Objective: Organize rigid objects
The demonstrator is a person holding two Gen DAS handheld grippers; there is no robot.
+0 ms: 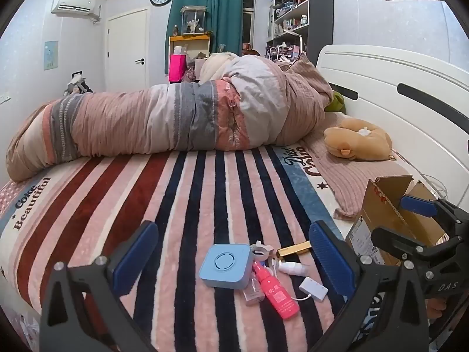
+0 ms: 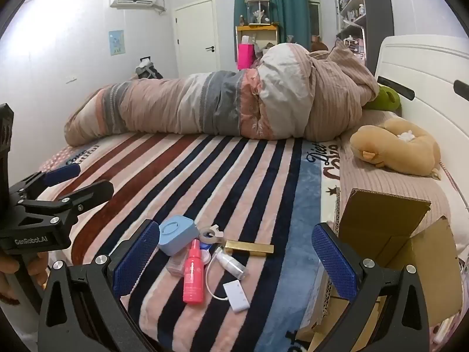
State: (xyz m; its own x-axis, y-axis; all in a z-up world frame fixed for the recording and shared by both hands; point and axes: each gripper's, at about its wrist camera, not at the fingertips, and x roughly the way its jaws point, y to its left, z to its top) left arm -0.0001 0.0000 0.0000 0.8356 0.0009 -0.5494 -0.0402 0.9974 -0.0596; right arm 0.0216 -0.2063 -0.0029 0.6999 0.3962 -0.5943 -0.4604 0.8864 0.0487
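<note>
2 handheld grippers hover over a striped blanket (image 1: 181,193) on the bed, nothing grasped. Left gripper (image 1: 231,256) has its blue pads spread wide and empty, framing the pile, probably lined up for a first pick. Right gripper (image 2: 234,256) is also spread wide and empty, sitting between the pile and the cardboard box (image 2: 390,234), likely so items can be carried across quickly. Task items lie clustered on the blanket near its front edge: blue square device (image 1: 225,265), pink spray bottle (image 1: 274,292) leaning against it, a clear small bottle (image 1: 252,290) partly under those 2, white tape dispenser (image 1: 261,249), gold bar-shaped case (image 1: 294,250), white pump bottle (image 1: 291,268), and white adapter with cord (image 1: 313,289). The box stands open at the right, flaps up, just beside the pile, so it looks like the intended container. Nothing is visibly inside it yet; its interior is mostly hidden. Judgement: sorting not started. The items touch each other, so pulling 1 may drag its neighbours.
</note>
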